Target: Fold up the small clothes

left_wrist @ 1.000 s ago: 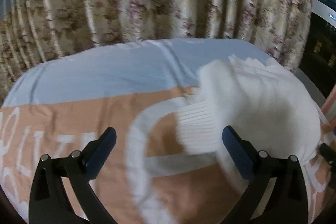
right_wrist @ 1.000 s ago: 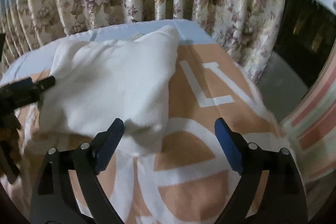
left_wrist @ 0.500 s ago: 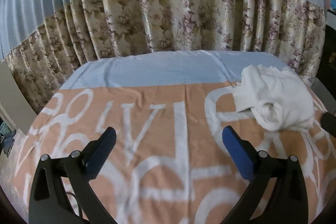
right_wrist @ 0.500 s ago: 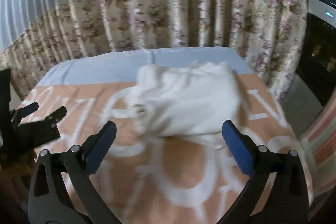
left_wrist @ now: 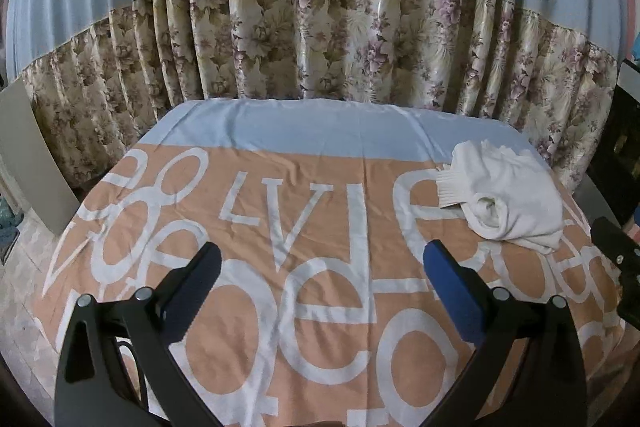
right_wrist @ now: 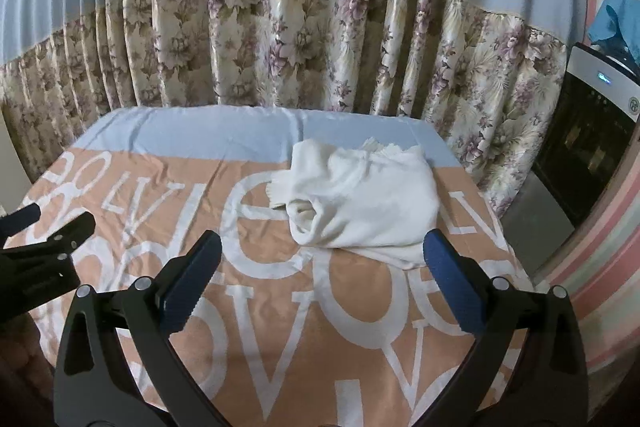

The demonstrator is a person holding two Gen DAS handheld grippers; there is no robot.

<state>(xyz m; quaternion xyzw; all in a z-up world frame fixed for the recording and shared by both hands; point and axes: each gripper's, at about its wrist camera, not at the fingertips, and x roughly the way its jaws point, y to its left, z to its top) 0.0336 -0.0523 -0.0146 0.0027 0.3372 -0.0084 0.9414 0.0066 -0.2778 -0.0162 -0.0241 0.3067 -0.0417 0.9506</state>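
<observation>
A white knit garment (left_wrist: 508, 195) lies folded in a bundle on the orange cloth with white letters (left_wrist: 280, 267), at the far right of the table; its ribbed cuff points left. In the right wrist view the garment (right_wrist: 360, 195) lies straight ahead. My left gripper (left_wrist: 320, 267) is open and empty, held above the middle of the cloth, well left of the garment. My right gripper (right_wrist: 320, 259) is open and empty, just short of the garment's near edge. Each gripper shows at the edge of the other's view.
A floral and blue curtain (left_wrist: 320, 47) hangs behind the table. A grey board (left_wrist: 28, 155) leans at the left. A dark appliance (right_wrist: 588, 147) with a blue cloth (right_wrist: 616, 23) on top stands at the right.
Both grippers have pulled back and up from the garment, which now lies free on the cloth. The views widened from close on the garment to the whole table.
</observation>
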